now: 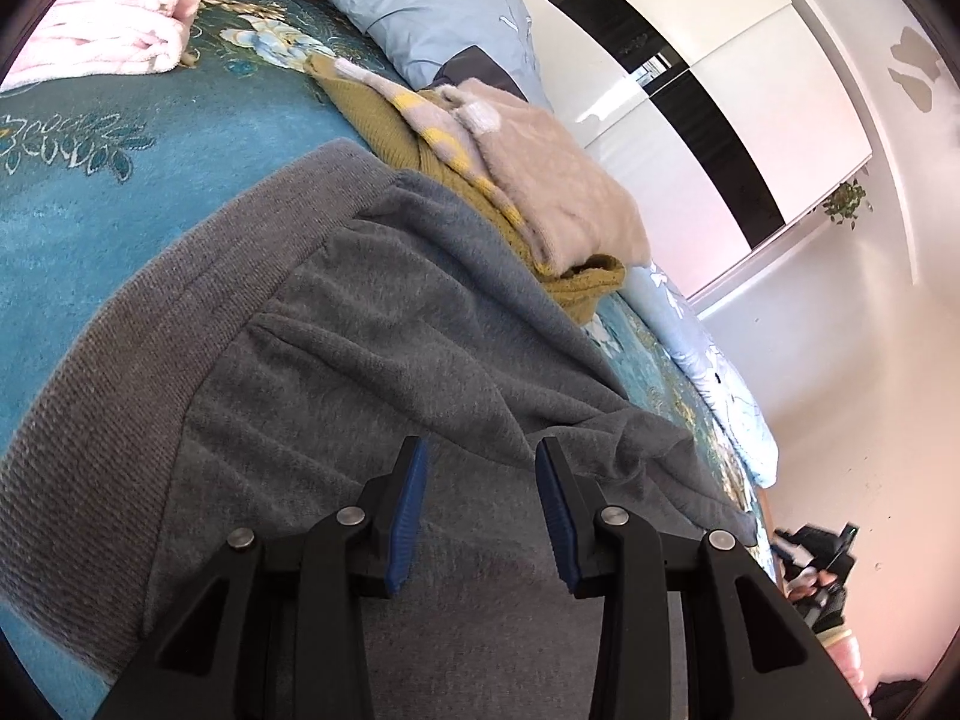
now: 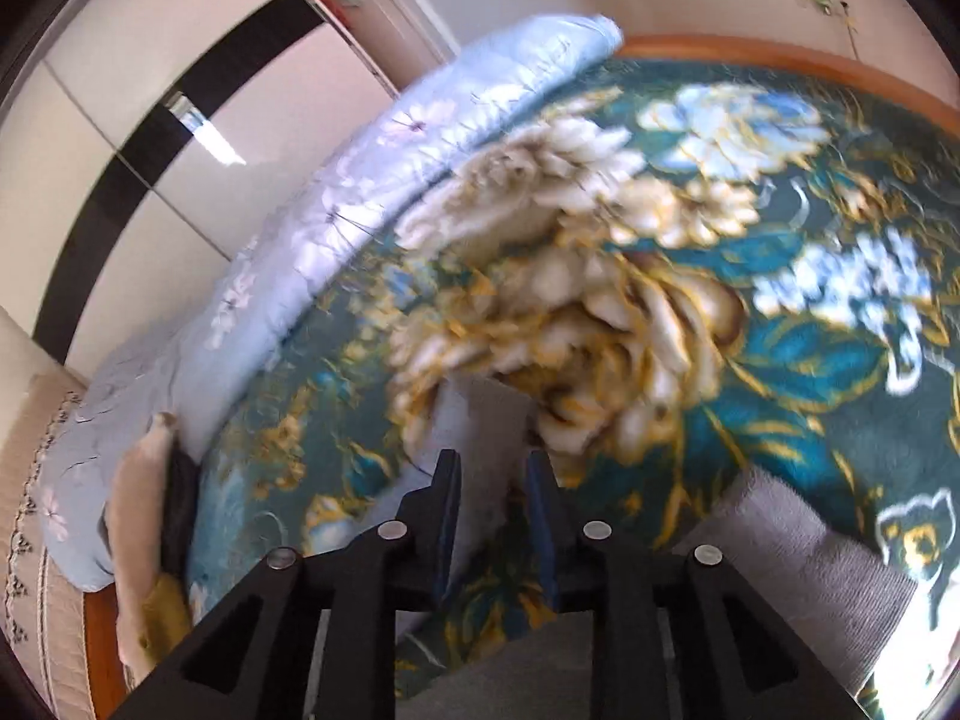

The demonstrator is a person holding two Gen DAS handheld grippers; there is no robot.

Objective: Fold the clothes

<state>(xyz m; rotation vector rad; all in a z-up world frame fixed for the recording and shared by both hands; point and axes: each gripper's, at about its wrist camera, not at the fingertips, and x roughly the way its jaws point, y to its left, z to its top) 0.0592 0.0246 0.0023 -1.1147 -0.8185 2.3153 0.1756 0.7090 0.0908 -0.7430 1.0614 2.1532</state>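
Note:
A grey knit garment [image 1: 336, 372] with a ribbed hem lies spread on the teal floral bedspread [image 1: 78, 228]. My left gripper [image 1: 483, 462] hovers just over the garment's middle, jaws apart and empty. In the right wrist view my right gripper [image 2: 492, 468] is over the bedspread [image 2: 780, 360], its jaws a narrow gap apart with a strip of grey cloth [image 2: 486, 420] showing between them; the view is blurred and I cannot tell if they pinch it. More grey cloth [image 2: 798, 564] lies at lower right.
A stack of folded clothes, a beige fluffy piece [image 1: 552, 180] over a mustard one [image 1: 390, 120], lies beyond the grey garment. A pink towel [image 1: 114, 30] is at the far left. A light blue quilt [image 1: 432, 6] [image 2: 372, 180] runs along the bed's edge by the white wardrobe [image 1: 720, 90].

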